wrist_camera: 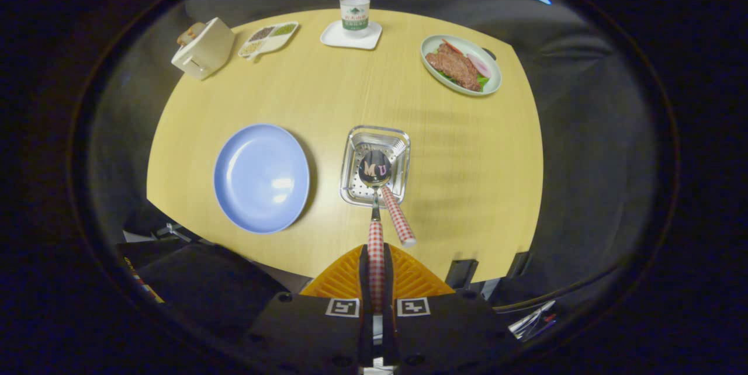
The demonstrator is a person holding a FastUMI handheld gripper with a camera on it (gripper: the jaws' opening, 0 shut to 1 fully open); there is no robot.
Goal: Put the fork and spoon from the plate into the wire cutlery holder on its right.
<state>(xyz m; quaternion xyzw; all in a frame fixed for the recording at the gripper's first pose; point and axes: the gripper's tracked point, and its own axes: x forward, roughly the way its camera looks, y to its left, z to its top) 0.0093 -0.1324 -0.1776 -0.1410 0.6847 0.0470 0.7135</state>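
My gripper (377, 264) is closed on the checked handle of the spoon (375, 188), whose bowl hangs over the wire cutlery holder (403, 147). A second checked handle (399, 217), I judge the fork, already leans in the holder. The blue plate (261, 176) on its left is empty, so only lowering and releasing the spoon remains.

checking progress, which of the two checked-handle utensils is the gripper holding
The spoon: its red-checked handle runs back between the gripper fingers, bowl over the wire cutlery holder. The other utensil already leans in the holder, free of the fingers.

tool (377, 258) clamps spoon (375, 188) | bowl over holder (375, 165) | fork (398, 217) inside
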